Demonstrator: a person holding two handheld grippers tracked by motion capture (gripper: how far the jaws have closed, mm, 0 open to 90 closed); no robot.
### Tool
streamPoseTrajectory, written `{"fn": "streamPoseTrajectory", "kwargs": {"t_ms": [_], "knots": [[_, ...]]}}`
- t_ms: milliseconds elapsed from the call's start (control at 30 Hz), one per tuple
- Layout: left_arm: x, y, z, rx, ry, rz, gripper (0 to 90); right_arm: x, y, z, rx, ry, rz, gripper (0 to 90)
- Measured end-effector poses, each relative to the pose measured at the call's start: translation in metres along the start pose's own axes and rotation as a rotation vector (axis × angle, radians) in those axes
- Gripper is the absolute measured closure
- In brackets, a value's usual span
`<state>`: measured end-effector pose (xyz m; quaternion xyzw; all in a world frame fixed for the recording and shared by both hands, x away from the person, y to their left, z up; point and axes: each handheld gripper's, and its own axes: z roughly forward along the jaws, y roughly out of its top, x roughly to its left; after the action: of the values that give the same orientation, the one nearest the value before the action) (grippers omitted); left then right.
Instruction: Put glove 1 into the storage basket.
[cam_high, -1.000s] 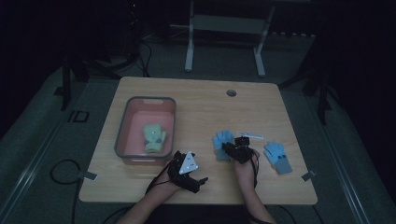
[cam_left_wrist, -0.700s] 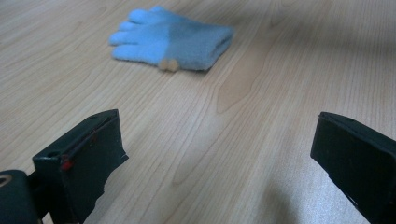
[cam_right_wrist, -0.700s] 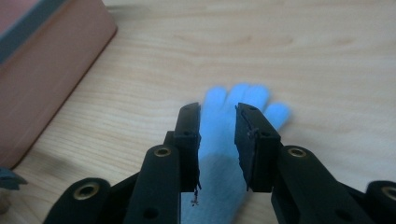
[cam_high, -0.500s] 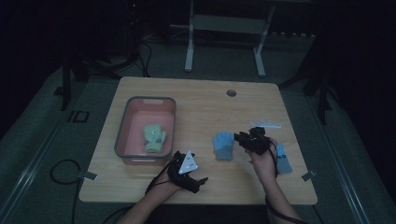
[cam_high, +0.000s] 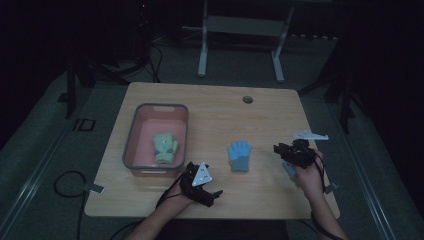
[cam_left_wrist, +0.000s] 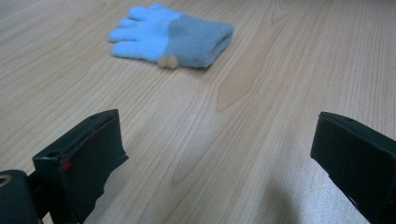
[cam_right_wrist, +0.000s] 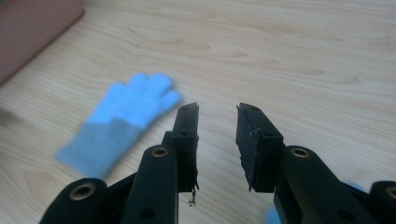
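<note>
Gloves lie apart on the worktop (cam_high: 215, 107): a blue glove (cam_high: 239, 156) flat near the middle, a green glove (cam_high: 165, 147) inside the pink bin (cam_high: 134, 135). The right tongs (cam_high: 283, 152) hover above the worktop beside the blue glove, jaws a narrow gap apart with nothing between them. The left tongs (cam_high: 212, 196) rest low near the front edge, jaws wide and empty, facing the blue glove.

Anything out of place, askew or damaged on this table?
Nothing spilled. A blue glove lies flat mid-table, a green glove in the pink bin. Oddest: the right hand-held gripper has ragged, chipped pad edges.
</note>
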<state>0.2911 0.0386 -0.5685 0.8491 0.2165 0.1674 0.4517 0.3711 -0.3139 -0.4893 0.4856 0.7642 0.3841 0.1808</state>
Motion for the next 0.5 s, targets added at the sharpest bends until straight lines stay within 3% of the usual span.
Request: {"fn": "streamPoseTrajectory", "kwargs": {"t_ms": [267,300,500], "knots": [[0.000,0.000,0.000,0.004,-0.003,-0.001,2.6,-0.025,-0.014,-0.010,0.003,-0.002,-0.026,68.1],[0.001,-0.001,0.001,0.003,-0.006,-0.004,2.6,-0.038,-0.019,-0.014,0.006,0.002,-0.018,65.6],[0.000,0.000,0.000,0.000,-0.005,0.000,2.6,-0.060,-0.032,-0.022,0.030,-0.009,-0.038,62.0]]}}
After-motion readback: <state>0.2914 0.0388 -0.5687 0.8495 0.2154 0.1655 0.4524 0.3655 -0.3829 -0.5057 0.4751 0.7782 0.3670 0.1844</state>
